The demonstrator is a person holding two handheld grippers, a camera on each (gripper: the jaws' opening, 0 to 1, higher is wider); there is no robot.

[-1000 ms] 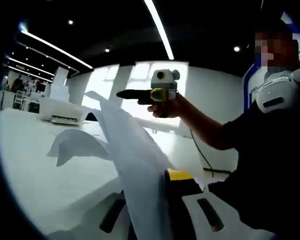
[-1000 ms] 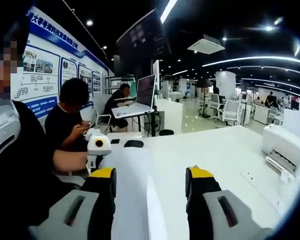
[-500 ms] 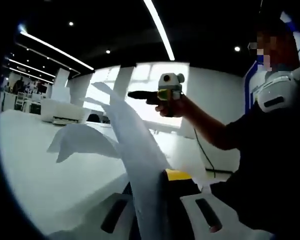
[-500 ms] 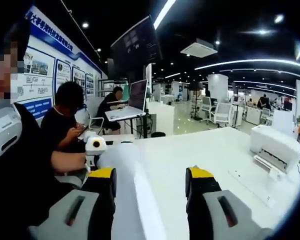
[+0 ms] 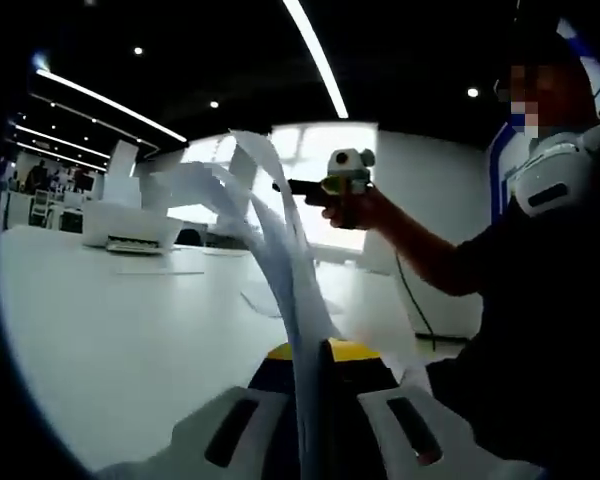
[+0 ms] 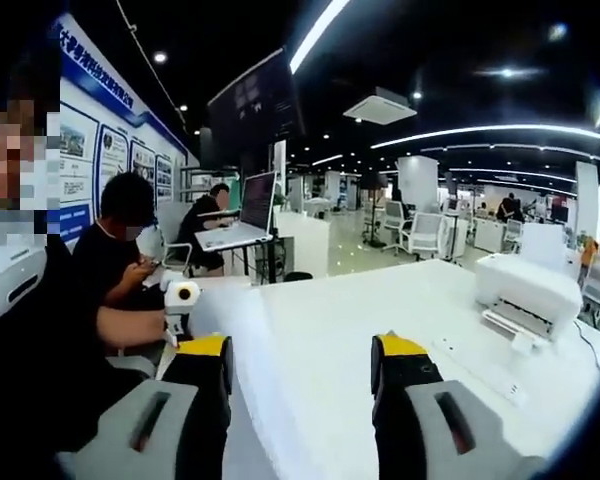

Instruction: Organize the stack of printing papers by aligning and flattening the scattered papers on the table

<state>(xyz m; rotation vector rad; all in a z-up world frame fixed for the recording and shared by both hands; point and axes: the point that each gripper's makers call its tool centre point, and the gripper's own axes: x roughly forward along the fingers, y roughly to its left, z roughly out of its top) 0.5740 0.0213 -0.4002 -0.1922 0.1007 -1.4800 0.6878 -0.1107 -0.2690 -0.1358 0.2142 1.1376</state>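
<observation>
A thin stack of white printing papers point(image 5: 280, 250) stands edge-on between the jaws of my left gripper point(image 5: 318, 356), which is shut on its lower edge. The sheets curl up and away to the left above the white table point(image 5: 100, 330). My right gripper point(image 5: 305, 187) is held in a hand beyond the papers, up in the air and apart from them. In the right gripper view, my right gripper point(image 6: 305, 372) stands open over the table point(image 6: 380, 310) with nothing between its jaws. The left gripper point(image 6: 180, 297) shows at the left, in the person's hand.
A white printer point(image 5: 130, 225) point(image 6: 525, 290) sits at the far side of the table, with a flat sheet point(image 5: 160, 268) in front of it. Another loose sheet point(image 5: 265, 300) lies behind the held papers. People sit at a desk with a laptop point(image 6: 242, 210) beyond the table's left end.
The held papers have turned more edge-on and upright, and the sheet that drooped to the left has lifted. The right gripper has drifted right, farther from the papers.
</observation>
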